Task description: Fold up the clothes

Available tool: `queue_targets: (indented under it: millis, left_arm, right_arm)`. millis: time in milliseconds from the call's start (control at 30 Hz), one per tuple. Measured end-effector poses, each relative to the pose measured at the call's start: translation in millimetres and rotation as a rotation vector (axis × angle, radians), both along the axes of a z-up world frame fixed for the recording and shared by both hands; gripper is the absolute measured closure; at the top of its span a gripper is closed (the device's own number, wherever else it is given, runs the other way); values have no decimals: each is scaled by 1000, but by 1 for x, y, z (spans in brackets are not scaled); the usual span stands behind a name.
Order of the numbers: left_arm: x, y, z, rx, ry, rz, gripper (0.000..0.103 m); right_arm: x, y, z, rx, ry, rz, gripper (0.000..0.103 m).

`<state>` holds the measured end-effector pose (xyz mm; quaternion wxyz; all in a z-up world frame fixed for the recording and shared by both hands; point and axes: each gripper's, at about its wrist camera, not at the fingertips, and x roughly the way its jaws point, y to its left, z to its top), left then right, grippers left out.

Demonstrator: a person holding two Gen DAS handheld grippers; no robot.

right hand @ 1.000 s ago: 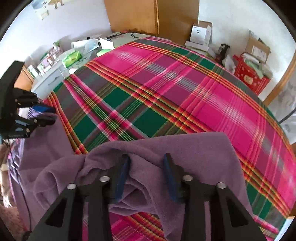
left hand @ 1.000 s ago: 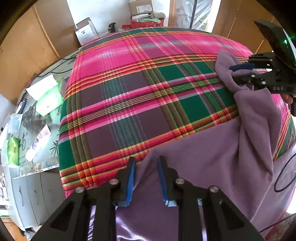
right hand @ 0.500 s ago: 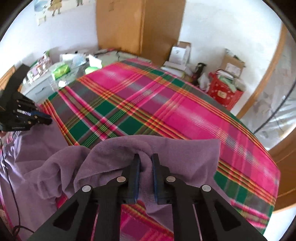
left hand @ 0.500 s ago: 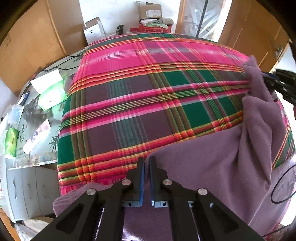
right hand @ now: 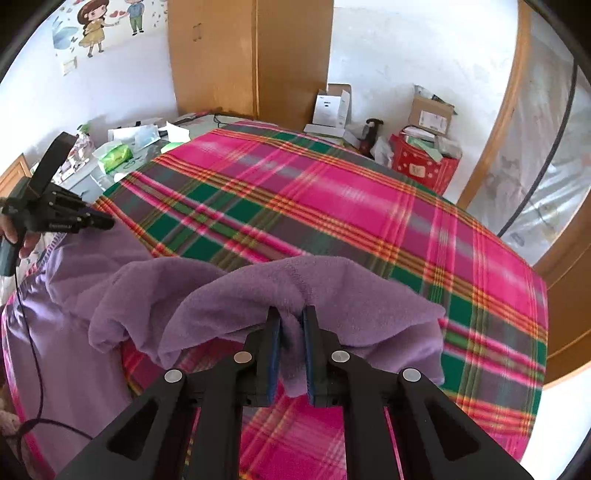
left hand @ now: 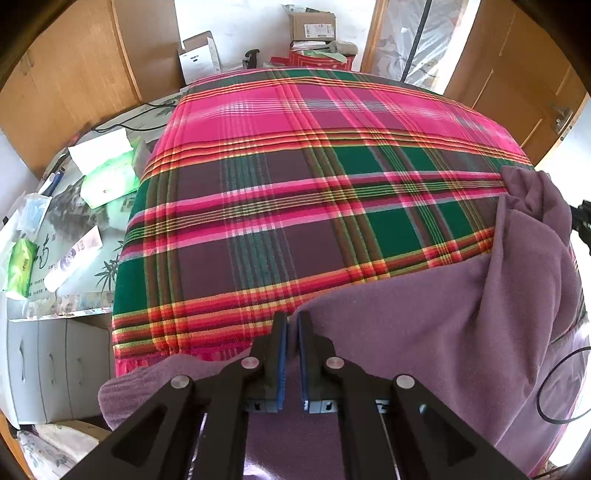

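Fingers [left hand: 275,354] of both grippers pinch the purple garment [left hand: 424,332], stretched lengthwise along the bed's [left hand: 295,184] near edge.

Both wrist views look steeply down, close over the shared plaid bedspread [left hand: 295,177] from opposite sides.

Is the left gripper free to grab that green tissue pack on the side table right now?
Probably not: the left gripper is shut on the purple garment, so it must let go first; the green tissue pack lies uncovered.

Print shows on the white carton [left hand: 199,55], the brown box's label [left hand: 317,28] and the packets on the desk [left hand: 74,280], but none of it can be read.
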<state>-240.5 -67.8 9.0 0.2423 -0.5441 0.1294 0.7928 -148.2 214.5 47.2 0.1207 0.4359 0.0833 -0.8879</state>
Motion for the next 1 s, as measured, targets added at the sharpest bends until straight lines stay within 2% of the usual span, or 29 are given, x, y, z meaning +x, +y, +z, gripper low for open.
queue_targets:
  millis: [367, 533, 633, 733, 800, 900, 1000]
  left_arm:
    - [-3, -2, 3, -20, 10, 1, 94]
    - [-4, -7, 8, -53, 45, 1, 85]
    - [-3, -8, 9, -86, 63, -20, 80]
    - [0, -9, 8, -110, 53, -53, 80]
    - [-2, -9, 4, -110, 37, -66, 79]
    - [-14, -10, -4, -95, 19, -82, 74]
    - [-15, -11, -4, -96, 13, -79, 74]
  right_arm:
    - [32, 18, -15, 23, -66, -37, 93]
    - [43, 27, -6, 62, -98, -43, 93]
    - [51, 27, 7, 89, -96, -23, 89]
    - [58, 30, 16, 143, -101, -1, 79]
    - [62, 31, 21, 174, -105, -6, 79]
    - [61, 36, 32, 151, -66, -20, 78]
    - [45, 32, 41, 73, -14, -24, 77]
